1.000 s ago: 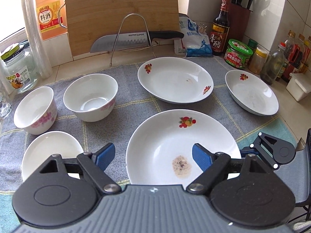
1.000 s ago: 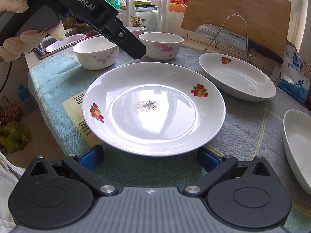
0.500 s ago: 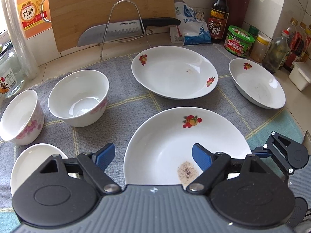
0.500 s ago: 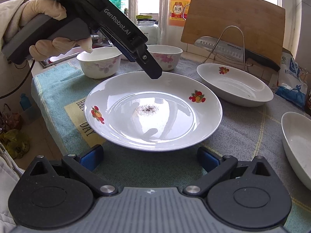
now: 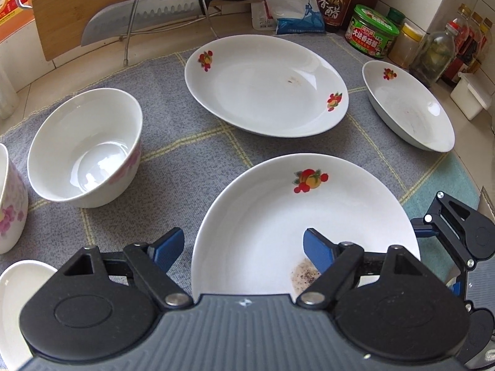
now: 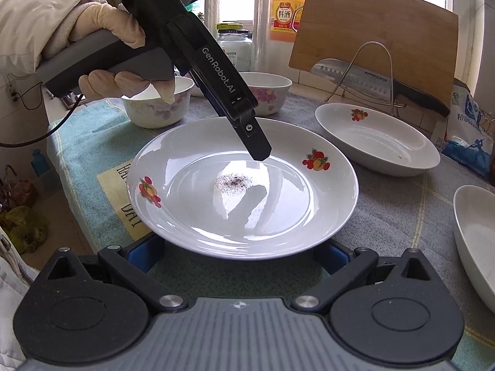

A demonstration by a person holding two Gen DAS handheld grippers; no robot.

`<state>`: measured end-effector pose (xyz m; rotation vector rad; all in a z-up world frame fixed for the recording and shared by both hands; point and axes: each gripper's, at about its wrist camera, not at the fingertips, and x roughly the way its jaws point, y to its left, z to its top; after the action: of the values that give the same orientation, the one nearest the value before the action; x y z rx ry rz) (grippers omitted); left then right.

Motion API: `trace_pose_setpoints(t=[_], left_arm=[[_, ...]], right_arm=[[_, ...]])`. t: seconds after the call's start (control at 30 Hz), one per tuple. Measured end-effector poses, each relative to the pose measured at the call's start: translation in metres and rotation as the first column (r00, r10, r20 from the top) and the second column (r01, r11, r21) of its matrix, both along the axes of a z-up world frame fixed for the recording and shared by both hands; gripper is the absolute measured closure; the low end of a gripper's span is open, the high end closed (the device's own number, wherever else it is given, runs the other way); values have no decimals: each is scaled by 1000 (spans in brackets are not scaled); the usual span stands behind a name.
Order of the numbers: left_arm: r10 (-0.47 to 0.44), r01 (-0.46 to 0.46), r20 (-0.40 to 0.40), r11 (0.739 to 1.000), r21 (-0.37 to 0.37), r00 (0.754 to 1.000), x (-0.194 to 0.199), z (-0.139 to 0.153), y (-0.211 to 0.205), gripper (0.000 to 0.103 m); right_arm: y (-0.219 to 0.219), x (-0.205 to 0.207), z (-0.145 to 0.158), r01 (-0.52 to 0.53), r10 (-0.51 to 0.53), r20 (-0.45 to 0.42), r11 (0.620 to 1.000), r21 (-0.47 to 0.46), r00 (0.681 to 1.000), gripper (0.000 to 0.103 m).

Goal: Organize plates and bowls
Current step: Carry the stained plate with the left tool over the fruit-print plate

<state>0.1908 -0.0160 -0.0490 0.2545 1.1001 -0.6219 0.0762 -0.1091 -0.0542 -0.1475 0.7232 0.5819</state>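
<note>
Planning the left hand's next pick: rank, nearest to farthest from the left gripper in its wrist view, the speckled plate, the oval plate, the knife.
1. Speckled plate: straddled by the closing left gripper, one finger over it, rim not yet pinched.
2. Oval plate: beyond it, mid-cloth.
3. Knife: farthest, on the wire rack.

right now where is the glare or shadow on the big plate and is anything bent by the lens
Right wrist view: window glare streaks the big plate, and the left hand-held gripper is mirrored dark beside the speckled residue. Left wrist view: softer light, and the fisheye bows the knife and cutting board.
</note>
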Motion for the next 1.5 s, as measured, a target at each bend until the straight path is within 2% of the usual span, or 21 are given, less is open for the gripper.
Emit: trace_pose_setpoints(t=[0.03,0.23,0.47,0.7,1.2,1.5], left_arm=[[-13,13,-11,1000,-3,1000,1,-1,-1,26],[-88,89,-63,996,11,994,11,-3,-8,31],[-147,152,-117,988,34,982,19,-5,-12,31],[-188,196,-123,979,60,974,18,-5,-15,31],[-199,208,-147,977,47,969,23,-5,-14,34],[-201,206,-119,978,30,972,21,13,-21,34]], right_arm=[[0,0,0,1,-1,2,1000,0,1000,0],[1,0,0,5,-5,5,1000,-3,1000,0],[2,1,0,17,-17,6,1000,-11,1000,0],[2,1,1,19,-19,-1,1000,-15,1000,0],[3,6,6,0,-1,-46,999,-34,999,0],[-9,8,18,-5,3,-55,999,-32,998,0]])
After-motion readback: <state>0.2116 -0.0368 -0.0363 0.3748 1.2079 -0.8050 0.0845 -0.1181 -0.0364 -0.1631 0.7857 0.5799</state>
